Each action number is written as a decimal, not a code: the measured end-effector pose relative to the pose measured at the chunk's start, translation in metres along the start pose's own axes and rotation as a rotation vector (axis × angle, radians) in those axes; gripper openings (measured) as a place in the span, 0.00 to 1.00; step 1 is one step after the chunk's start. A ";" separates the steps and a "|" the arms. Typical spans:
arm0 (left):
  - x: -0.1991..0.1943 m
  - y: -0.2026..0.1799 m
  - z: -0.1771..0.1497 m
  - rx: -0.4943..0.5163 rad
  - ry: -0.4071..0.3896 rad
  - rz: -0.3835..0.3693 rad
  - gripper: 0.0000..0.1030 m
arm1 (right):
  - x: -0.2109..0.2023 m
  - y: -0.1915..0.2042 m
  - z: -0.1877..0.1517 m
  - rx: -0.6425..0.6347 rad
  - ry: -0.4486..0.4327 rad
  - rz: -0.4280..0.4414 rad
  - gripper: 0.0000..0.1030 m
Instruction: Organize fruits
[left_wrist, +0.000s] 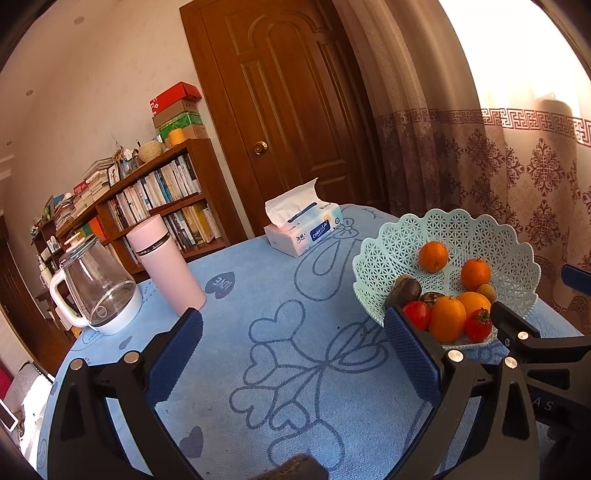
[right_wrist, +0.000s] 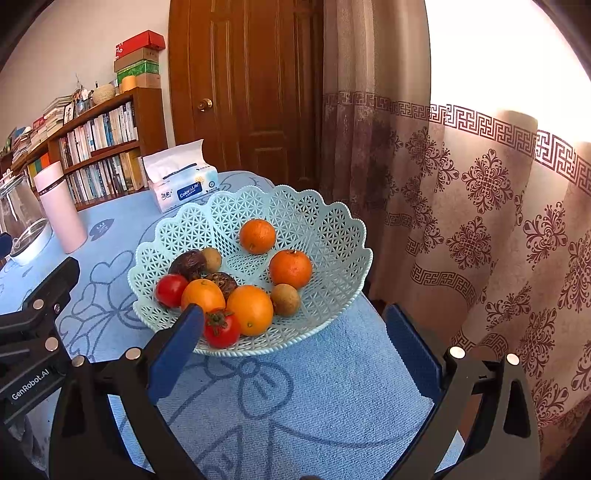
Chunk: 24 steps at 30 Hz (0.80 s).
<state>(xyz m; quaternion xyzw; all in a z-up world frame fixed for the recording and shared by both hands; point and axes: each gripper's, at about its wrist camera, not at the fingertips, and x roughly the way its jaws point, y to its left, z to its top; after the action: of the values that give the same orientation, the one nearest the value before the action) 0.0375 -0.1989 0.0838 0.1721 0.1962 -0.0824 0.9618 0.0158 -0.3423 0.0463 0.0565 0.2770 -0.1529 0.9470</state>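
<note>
A pale green lattice fruit basket (right_wrist: 325, 221) stands on the blue tablecloth; it also shows in the left wrist view (left_wrist: 391, 243). It holds several oranges (right_wrist: 249, 309), two red tomatoes (right_wrist: 221, 328), dark passion fruits (right_wrist: 188, 264) and small brown longans (right_wrist: 285, 299). My right gripper (right_wrist: 295, 334) is open and empty, just in front of the basket's near rim. My left gripper (left_wrist: 293, 338) is open and empty over the bare cloth, left of the basket. The left gripper's body shows at the left of the right wrist view (right_wrist: 40, 314).
A pink thermos (left_wrist: 166, 266), a glass kettle (left_wrist: 96, 291) and a tissue pack (left_wrist: 304, 229) stand on the round table (left_wrist: 258, 369). A bookshelf (left_wrist: 147, 206), a wooden door (left_wrist: 288, 110) and curtains (right_wrist: 480, 221) stand behind.
</note>
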 end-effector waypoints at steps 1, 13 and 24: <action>0.000 0.000 0.000 0.000 0.001 -0.001 0.95 | 0.000 0.000 0.000 0.000 0.000 0.000 0.97; 0.001 -0.001 -0.001 0.001 0.005 -0.004 0.95 | 0.000 0.000 0.000 0.000 0.000 0.000 0.97; 0.002 -0.002 -0.002 -0.001 0.016 -0.021 0.95 | 0.001 -0.002 0.000 0.003 0.002 -0.002 0.97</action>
<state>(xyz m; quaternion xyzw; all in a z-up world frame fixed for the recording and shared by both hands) 0.0385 -0.2003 0.0802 0.1704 0.2058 -0.0910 0.9594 0.0162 -0.3444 0.0455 0.0580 0.2779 -0.1541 0.9464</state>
